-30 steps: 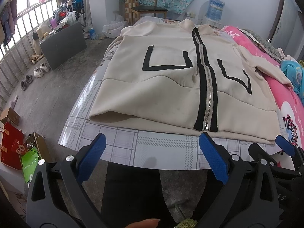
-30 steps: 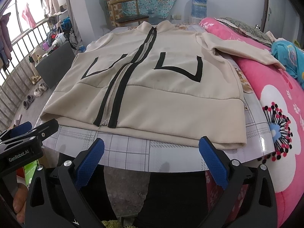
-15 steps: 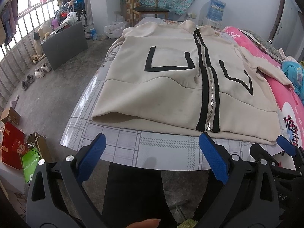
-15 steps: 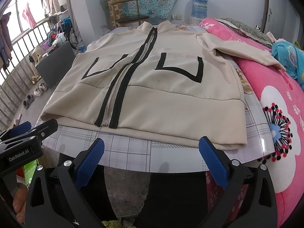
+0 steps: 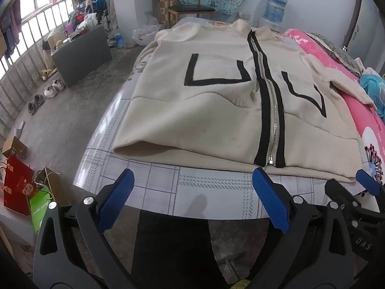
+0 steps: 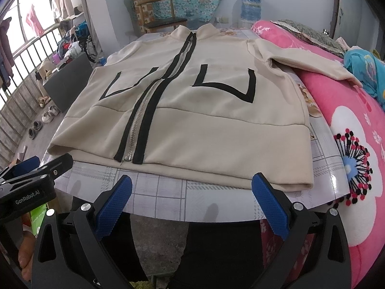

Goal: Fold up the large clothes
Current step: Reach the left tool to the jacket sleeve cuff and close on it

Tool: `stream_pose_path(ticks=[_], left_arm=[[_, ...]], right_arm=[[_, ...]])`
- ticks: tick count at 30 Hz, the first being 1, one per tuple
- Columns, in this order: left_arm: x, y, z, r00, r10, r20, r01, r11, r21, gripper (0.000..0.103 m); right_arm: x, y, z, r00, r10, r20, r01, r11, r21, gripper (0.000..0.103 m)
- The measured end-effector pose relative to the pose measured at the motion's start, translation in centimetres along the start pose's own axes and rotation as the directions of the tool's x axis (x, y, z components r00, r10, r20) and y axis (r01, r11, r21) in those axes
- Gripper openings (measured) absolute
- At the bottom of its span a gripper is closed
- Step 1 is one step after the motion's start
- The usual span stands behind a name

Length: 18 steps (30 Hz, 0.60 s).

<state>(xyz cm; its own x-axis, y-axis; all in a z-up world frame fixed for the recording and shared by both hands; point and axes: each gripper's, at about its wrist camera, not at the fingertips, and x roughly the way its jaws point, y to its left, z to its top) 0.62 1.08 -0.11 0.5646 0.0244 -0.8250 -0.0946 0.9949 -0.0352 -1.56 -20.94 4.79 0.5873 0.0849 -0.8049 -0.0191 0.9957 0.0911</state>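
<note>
A cream zip-up jacket (image 5: 216, 110) with black trim lies flat and front-up on a checked table (image 5: 192, 187), hem toward me. It also shows in the right wrist view (image 6: 197, 110). Its right sleeve (image 6: 308, 62) spreads out onto a pink quilt. The left sleeve is mostly hidden off the far left edge. My left gripper (image 5: 192, 200) is open and empty at the near table edge, below the hem's left half. My right gripper (image 6: 192, 200) is open and empty below the hem's right half.
A pink flowered quilt (image 6: 349, 130) lies right of the table with a blue cloth (image 6: 365, 67) on it. A wooden chair (image 5: 187, 7) and a water jug (image 5: 274, 7) stand behind. A dark box (image 5: 79, 55), shoes and bags are on the floor at left.
Both grippers have edged slightly closer to the jacket's hem. Both stay open. The jacket has not moved.
</note>
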Motion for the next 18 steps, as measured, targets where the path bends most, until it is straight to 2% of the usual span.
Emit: stream_pose_path(ticks=[6, 11, 15, 18], left_arm=[[1.0, 1.4, -0.3, 0.999, -0.014, 0.045, 0.014, 1.0, 0.015, 0.095], [1.7, 4.8, -0.2, 0.987, -0.113, 0.113, 0.119, 0.991, -0.052, 0.095], [3.1, 7.1, 0.9, 0.994, -0.064, 0.088, 0.073, 0.992, -0.107, 0.095], [4.3, 7.8, 1.5, 0.995, 0.007, 0.097, 0.004, 0.994, -0.113, 0.095]], right_arm=[[0.0, -2.2, 0.9, 0.998, -0.05, 0.027, 0.049, 0.999, 0.012, 0.097], [0.0, -6.4, 1.9, 0.992, -0.12, 0.046, 0.116, 0.991, 0.068, 0.097], [0.9, -9.3, 2.2, 0.989, -0.145, 0.026, 0.141, 0.984, 0.107, 0.094], [2.1, -11.0, 2.4, 0.99, -0.142, 0.001, 0.14, 0.981, 0.136, 0.088]])
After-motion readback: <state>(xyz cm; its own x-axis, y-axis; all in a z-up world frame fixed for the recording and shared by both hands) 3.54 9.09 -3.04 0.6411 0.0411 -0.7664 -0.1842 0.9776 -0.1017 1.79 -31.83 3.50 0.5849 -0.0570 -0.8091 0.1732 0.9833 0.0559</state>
